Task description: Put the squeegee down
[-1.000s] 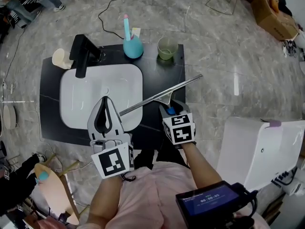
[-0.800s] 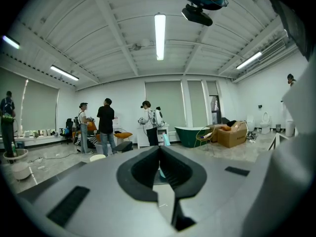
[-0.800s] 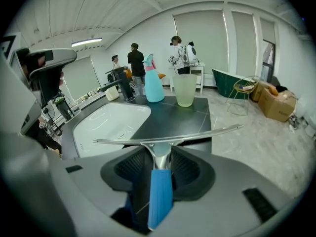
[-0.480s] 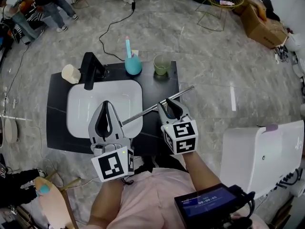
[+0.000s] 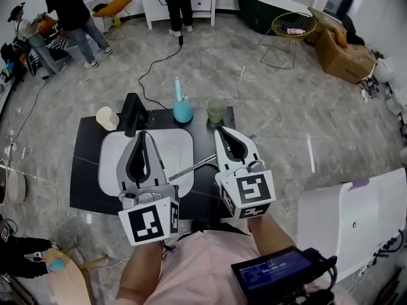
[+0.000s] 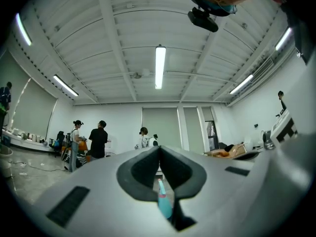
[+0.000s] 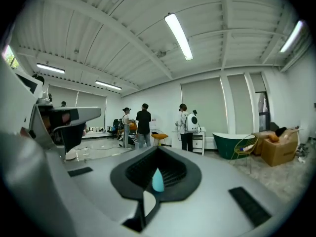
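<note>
Squeegee (image 5: 191, 168) one end hidden behind right gripper (image 5: 220, 131), sink (image 5: 109, 164) partly covered by left gripper (image 5: 143, 133)

The right gripper (image 7: 158, 151) points roughly level into a large room, its jaws pressed together with nothing between them. A teal tip (image 7: 157, 180) shows through their gap. Far off, three people (image 7: 143, 125) stand left of a green bathtub (image 7: 229, 145).
</note>
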### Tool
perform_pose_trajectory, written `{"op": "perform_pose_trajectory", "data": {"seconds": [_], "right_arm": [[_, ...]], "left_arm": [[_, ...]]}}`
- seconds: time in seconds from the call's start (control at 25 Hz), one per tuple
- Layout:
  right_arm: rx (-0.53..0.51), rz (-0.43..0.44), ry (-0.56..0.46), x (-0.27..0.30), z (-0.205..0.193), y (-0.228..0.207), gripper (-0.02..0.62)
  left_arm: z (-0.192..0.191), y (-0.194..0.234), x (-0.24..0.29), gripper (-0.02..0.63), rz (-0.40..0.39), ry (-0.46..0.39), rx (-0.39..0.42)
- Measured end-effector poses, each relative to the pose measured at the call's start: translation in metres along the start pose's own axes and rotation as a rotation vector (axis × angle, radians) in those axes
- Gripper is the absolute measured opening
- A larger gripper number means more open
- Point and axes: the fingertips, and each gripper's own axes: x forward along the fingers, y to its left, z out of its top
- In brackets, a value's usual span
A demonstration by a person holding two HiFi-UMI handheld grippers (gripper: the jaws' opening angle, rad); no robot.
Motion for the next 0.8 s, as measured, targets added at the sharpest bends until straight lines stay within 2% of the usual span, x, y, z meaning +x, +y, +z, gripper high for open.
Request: {"op": "perform_pose_trajectory", "data": {"seconds": [0.44, 0.8], "right_arm": [[-0.051, -0.02, -0.069, -0.015, 0.024, 0.004, -0.002], [-0.044, -0.012, -0.064, -0.017, 0.021, 0.004, -0.002]], "left_arm": [[0.017, -0.007, -0.007, 0.009, -0.023, -0.035, 0.002], [0.014, -0.011, -0.008, 0.009, -0.024, -0.025, 0.002]]}}
